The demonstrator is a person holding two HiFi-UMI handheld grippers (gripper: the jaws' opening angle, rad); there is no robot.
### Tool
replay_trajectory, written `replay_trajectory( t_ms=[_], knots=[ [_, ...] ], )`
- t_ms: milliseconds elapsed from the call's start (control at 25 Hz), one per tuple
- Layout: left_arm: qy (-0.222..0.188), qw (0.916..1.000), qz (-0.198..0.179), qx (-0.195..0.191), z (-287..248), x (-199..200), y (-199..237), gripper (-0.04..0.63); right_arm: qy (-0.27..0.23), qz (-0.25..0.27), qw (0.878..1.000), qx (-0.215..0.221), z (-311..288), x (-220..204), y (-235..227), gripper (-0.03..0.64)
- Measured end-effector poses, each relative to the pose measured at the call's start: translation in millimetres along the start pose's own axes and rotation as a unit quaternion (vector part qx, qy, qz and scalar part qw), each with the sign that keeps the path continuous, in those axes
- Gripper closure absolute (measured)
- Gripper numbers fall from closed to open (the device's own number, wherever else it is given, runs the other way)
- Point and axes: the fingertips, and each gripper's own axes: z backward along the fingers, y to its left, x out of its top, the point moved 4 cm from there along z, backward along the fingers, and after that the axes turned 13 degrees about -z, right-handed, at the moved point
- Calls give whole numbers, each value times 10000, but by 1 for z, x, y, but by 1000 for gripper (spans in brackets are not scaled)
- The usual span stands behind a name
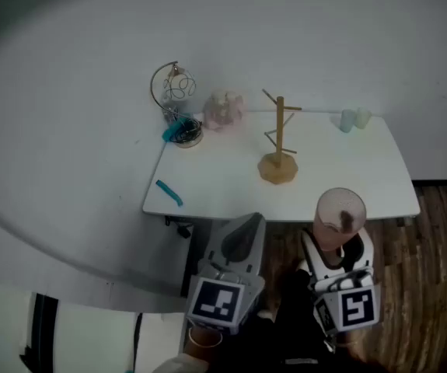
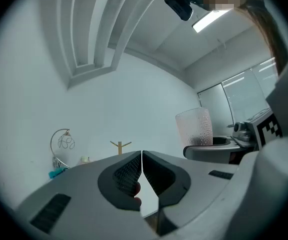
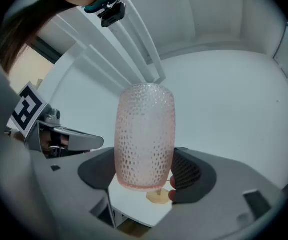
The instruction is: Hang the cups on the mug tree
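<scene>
On the table [image 1: 223,185], mug tree [image 1: 279,140] stands bare; right gripper [image 3: 145,180] clasps a pink cup [image 3: 145,134]; left gripper [image 2: 141,176] closed, empty; no cup hung.

We are in a plain, bright room, a bit like a home and a bit like a work room. We see a white desk [image 1: 215,179] by a bare white wall [image 1: 285,29], a brown wood floor [image 1: 441,301], a long ceiling light [image 2: 211,19], big windows [image 2: 241,91] and a wooden mug tree [image 1: 279,142].
</scene>
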Motion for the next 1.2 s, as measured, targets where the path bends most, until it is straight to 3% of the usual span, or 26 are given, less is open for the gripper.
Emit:
replay_trajectory(
  t_ms=[160,720,1200],
  knots=[
    [5,10000,-8,-33,1,0,2,588,136,-8,9999,-107,1,-2,1,284],
    [-15,9998,84,-169,-1,-7,7,588,-147,176,9997,-79,-4,5,7,281],
    [70,9999,58,-108,-49,-7,23,588,-87,158,9998,-50,-46,8,-24,281]
  ],
)
